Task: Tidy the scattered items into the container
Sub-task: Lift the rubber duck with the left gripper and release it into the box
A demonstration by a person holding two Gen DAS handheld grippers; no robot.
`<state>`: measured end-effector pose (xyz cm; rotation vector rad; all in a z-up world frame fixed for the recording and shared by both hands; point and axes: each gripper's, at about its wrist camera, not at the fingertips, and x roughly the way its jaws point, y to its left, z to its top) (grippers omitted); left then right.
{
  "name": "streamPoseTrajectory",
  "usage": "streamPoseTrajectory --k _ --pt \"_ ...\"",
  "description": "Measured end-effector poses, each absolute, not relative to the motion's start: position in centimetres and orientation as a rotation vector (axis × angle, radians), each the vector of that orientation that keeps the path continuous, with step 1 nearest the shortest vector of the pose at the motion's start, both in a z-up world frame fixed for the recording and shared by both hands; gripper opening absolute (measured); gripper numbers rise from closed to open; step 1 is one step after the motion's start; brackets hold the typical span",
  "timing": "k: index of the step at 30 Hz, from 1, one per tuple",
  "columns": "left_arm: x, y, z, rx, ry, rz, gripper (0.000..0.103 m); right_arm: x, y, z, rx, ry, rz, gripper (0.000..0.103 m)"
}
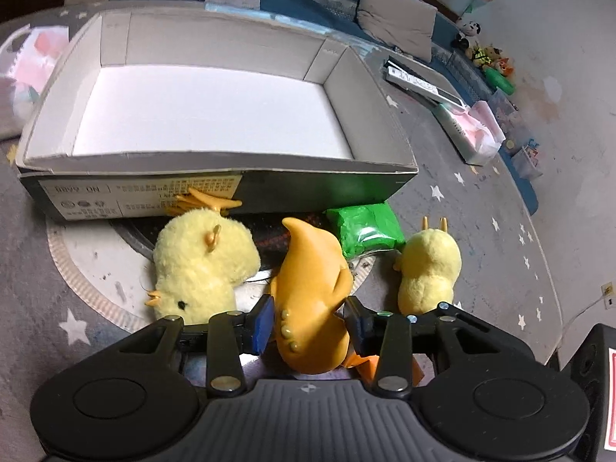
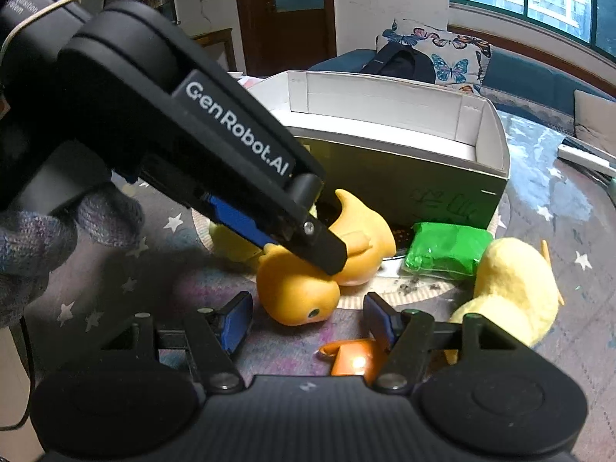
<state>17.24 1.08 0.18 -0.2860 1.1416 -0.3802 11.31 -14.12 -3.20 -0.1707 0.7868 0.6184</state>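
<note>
An orange rubber dinosaur toy [image 1: 312,300] lies on the star-patterned mat in front of the empty cardboard box [image 1: 215,161]. My left gripper [image 1: 310,327] has its blue pads on both sides of the toy's body and is shut on it. In the right wrist view the left gripper [image 2: 304,238] comes in from the upper left and clamps the same toy [image 2: 300,296]. My right gripper [image 2: 306,319] is open and empty, just in front of the toy's head. Two yellow plush chicks [image 1: 200,265] [image 1: 429,265] and a green packet [image 1: 365,227] lie beside the toy.
The box [image 2: 404,161] stands just behind the toys. A small orange object [image 2: 354,358] lies under my right gripper. A sofa with cushions [image 1: 396,27] and stacked items [image 1: 473,131] run along the back and right. A gloved hand [image 2: 34,238] holds the left gripper.
</note>
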Motion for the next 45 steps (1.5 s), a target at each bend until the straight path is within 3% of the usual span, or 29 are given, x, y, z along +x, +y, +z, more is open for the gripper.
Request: streamPoseTrajectory --k 10,17,26,34,45 --pt "17.3 0.8 -0.1 -0.300 1.134 -0.381 0.044 11.7 -15.0 -3.2 -0.138 0.796 0.604 0.062" --pt "16.5 1.0 0.1 -0.318 1.126 -0.372 0.044 11.6 -14.3 -3.2 -0.129 0.798 0.633 0.046" --pt "15.9 1.5 4.6 -0.348 1.013 -0.373 0.044 11.0 -14.3 0.0 -0.183 0.704 0.651 0.046" --pt "22.1 0.5 7.7 -0.341 0.939 -0.353 0.044 16.2 -14.2 3.4 -0.249 0.609 0.625 0.046" --pt "30.5 0.4 3.3 -0.508 1.041 -0.313 0.043 25.1 -13.6 1.4 -0.303 0.754 0.580 0.046"
